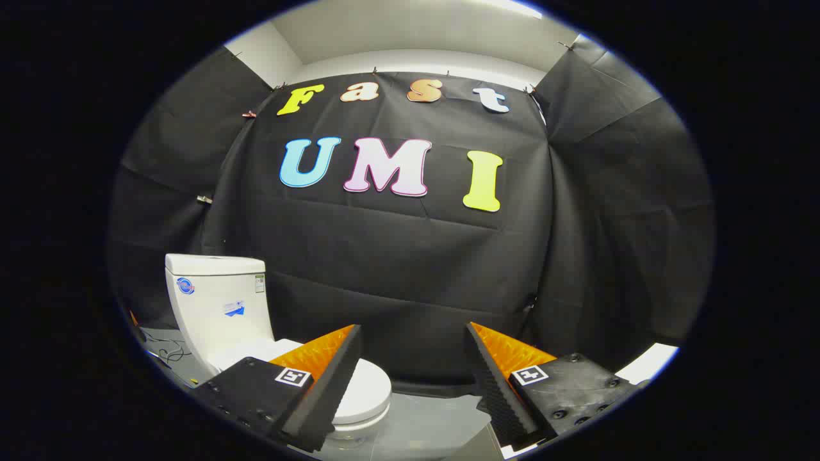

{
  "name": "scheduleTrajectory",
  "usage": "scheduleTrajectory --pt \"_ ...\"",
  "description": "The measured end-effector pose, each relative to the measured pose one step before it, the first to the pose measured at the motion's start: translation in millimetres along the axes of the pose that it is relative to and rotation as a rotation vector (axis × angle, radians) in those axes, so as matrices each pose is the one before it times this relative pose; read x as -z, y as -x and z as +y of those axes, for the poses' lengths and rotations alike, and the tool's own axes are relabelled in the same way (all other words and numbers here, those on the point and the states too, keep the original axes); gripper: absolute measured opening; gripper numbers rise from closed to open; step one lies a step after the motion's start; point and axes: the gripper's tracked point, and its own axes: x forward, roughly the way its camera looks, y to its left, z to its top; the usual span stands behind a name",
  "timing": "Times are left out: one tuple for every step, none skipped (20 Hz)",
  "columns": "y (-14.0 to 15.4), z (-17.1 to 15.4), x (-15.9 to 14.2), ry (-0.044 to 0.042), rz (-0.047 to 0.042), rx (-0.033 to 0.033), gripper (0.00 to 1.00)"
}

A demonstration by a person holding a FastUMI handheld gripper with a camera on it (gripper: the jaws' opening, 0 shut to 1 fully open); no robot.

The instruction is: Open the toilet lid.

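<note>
Right now, from the gripper view, my black-and-orange two-finger gripper (413, 371) hangs spread wide, holding nothing. Down beyond my left finger sits the white ceramic toilet (218, 307), its smooth white plastic lid (365, 387) closed. I judge the lid light, stiff, slippery; best hooked under its front lip. Tank stickers are too small to read.

even, fairly bright light falls from a ceiling strip above; the black cloth stays dull, fisheye bending curves the edges, focus is sharp.
</note>
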Motion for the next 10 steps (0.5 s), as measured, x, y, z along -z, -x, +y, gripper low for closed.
scheduleTrajectory --pt "0.28 0.43 -0.15 -0.00102 -0.00169 0.00040 0.98" --pt "-0.13 0.96 0.05 0.00219 -0.00286 -0.00076 0.98" --pt "0.85 0.62 -0.54 0.00258 -0.00461 -0.00521 0.98" --pt "0.66 2.00 -1.25 0.00305 -0.00560 -0.00643 0.98" --pt "-0.50 3.64 2.50 0.00394 0.00491 -0.01294 0.98" --pt "-0.30 1.26 4.38 -0.00293 0.01493 -0.00272 0.98" --pt "-0.91 0.18 4.19 -0.00535 0.01853 -0.00048 0.98" --pt "-1.01 -0.70 1.40 -0.00068 0.00721 0.00317 0.98" --pt "-0.26 -1.83 -0.07 0.00060 -0.00023 0.00310 0.98" --pt "-0.13 -2.57 -0.78 -0.00345 -0.00052 0.00431 0.98"
